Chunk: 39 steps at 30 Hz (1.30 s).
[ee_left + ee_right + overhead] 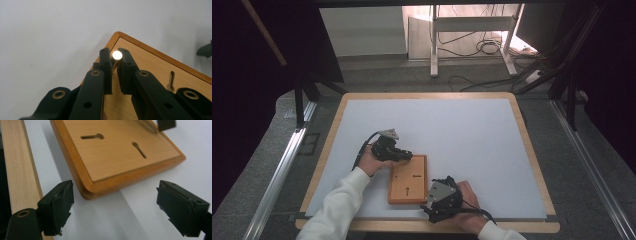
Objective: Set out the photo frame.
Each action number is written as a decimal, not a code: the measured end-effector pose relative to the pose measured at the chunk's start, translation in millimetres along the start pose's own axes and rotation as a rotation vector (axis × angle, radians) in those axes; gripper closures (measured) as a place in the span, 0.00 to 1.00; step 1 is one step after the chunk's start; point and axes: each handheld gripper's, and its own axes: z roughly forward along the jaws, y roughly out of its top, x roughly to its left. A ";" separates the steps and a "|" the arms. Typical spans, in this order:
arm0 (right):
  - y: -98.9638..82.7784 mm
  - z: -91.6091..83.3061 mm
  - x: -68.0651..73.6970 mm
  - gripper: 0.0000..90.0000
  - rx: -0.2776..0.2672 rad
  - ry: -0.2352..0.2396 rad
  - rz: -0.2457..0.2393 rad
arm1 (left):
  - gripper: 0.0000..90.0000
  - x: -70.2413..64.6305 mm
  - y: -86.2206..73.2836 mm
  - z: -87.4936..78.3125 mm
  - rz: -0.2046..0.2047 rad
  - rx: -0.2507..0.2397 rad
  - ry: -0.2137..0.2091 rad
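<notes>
The fingers (105, 65) of the left gripper (114, 58) are clenched on a small metal pin (117, 55), whose round bright end shows between the two tips just above a corner of the wooden board (150, 67). In the high view the left gripper (404, 154) sits at the board's far left corner, held by the person's left hand (371, 161) in a white sleeve (337, 205). The wooden board (408, 179) lies flat on the bench's white mat (462, 130), close to the bench's near edge and a little left of its middle, its long sides running away from the person. Its face has a raised darker rim and two keyhole slots (93, 136), one lying across and one slanting, both seen clearly in the right gripper view. A second metal pin (171, 80) stands in or at a slot on the board in the left gripper view. The right gripper (115, 205) is released, its fingers (57, 205) spread wide with nothing between them; they hover over the white mat just short of the board's near right corner (87, 191), not touching it. In the high view the right gripper (432, 192) lies just beside the board's near right corner, near the bench's wooden front edge (522, 227), held by the right hand (469, 200).
</notes>
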 end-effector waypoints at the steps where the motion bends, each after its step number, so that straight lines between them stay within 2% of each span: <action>1: 1.4 1.7 2.2 0.15 0.004 -0.003 -0.006 | 0.92 0.5 0.1 -0.1 -0.005 0.000 -0.002; 7: 11.7 15.0 14.4 0.14 0.021 -0.037 -0.075 | 0.92 3.6 1.4 0.5 -0.029 0.000 -0.020; 13: 18.3 19.5 15.1 0.14 0.015 -0.081 -0.097 | 0.92 5.4 2.0 0.6 -0.040 0.003 -0.031; 16: 21.1 22.5 17.1 0.14 0.018 -0.107 -0.132 | 0.92 5.1 2.2 0.7 -0.047 0.005 -0.030; 24: 27.5 26.7 20.5 0.17 0.033 -0.141 -0.188 | 0.92 4.2 1.4 0.8 -0.054 -0.003 -0.021; 33: 28.8 21.5 18.8 0.31 0.011 -0.121 -0.209 | 0.93 1.4 -0.4 0.6 -0.042 -0.026 0.015; 39: 31.6 13.1 14.6 0.39 -0.015 -0.152 -0.217 | 0.93 1.6 -0.9 0.4 -0.042 -0.024 0.039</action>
